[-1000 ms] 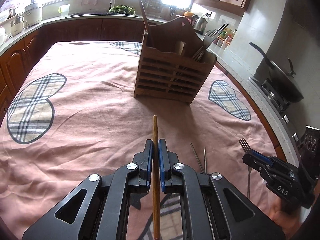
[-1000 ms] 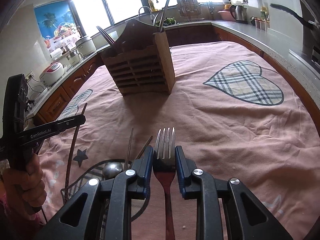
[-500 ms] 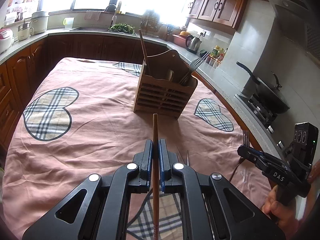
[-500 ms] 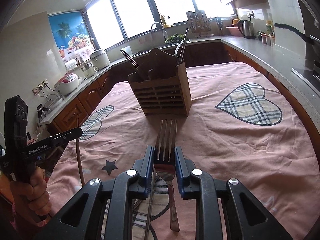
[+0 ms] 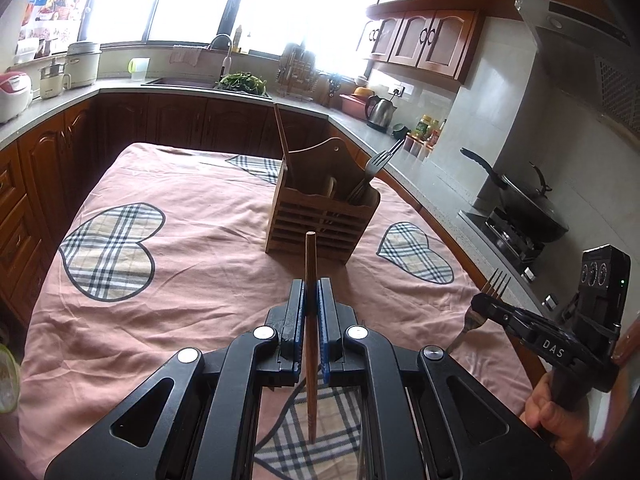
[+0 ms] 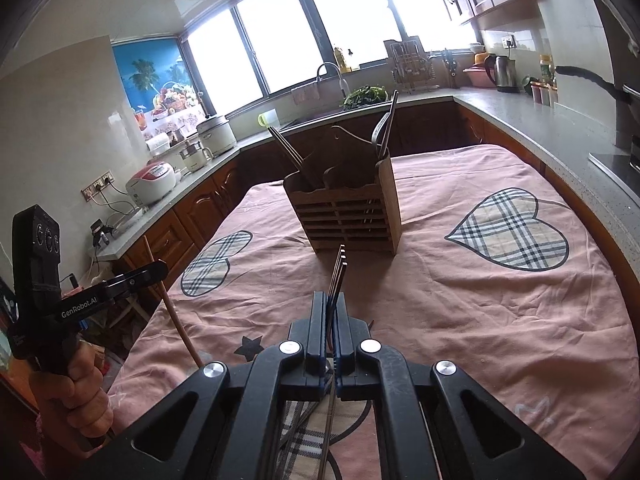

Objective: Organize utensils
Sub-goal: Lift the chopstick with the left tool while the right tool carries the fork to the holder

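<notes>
Grippers numbered two, both black with blue pads. Left gripper (image 5: 310,296) was clamped on one long brown wooden chopstick (image 5: 310,320), its blunt end pointing toward 12 o'clock at the holder. Right gripper (image 6: 329,308) was clamped on one silver metal four-tined fork (image 6: 337,276), turned edge-on, tines toward 12 o'clock. In the left wrist view that fork (image 5: 486,300) showed at 3 o'clock, raised above the cloth.

One slatted wooden utensil holder (image 6: 348,212) stood upright on the pink tablecloth (image 6: 480,312), well apart from both grippers. It held dark chopsticks (image 6: 286,152) in its left compartment, count uncertain, and forks (image 6: 384,128) in its right compartment, count also uncertain. Middle compartment contents could not be determined.

Checked heart patches (image 5: 110,252) visible in the left wrist view: two whole. One grey kettle (image 5: 380,112) stood on the counter at 1 o'clock.
</notes>
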`<state>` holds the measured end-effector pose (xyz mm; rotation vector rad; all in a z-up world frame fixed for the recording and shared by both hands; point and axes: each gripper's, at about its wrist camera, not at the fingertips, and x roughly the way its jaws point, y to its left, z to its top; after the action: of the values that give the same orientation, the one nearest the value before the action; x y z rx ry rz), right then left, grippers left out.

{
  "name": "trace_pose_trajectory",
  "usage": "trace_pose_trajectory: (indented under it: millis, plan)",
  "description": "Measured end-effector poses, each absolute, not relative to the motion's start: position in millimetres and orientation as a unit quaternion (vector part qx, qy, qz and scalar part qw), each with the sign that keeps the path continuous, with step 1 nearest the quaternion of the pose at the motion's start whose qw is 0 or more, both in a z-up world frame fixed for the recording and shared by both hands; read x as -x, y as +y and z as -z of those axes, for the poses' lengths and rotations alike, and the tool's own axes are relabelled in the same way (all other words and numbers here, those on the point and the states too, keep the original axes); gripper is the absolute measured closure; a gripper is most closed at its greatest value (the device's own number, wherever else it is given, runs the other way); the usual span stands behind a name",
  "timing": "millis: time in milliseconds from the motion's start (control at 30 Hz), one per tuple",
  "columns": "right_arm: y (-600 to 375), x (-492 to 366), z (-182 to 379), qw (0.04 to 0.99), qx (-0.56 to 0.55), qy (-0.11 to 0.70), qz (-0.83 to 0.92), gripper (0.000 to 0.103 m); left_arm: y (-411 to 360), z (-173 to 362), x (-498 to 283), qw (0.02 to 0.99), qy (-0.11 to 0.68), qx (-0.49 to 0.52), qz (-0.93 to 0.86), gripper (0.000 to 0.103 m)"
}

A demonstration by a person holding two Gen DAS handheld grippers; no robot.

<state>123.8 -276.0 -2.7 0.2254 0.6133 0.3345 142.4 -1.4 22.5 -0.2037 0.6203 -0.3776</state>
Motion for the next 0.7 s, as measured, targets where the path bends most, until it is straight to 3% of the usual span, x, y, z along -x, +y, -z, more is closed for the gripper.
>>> trace_pose_trajectory:
  millis: [700]
  plan:
    - [-274.3, -146.8, -36.4, 0.941, -0.140, 0.243, -0.188, 0.101, 11.9, -63.7, -166.4, 0.945, 0.255, 0.112, 0.174, 0.098]
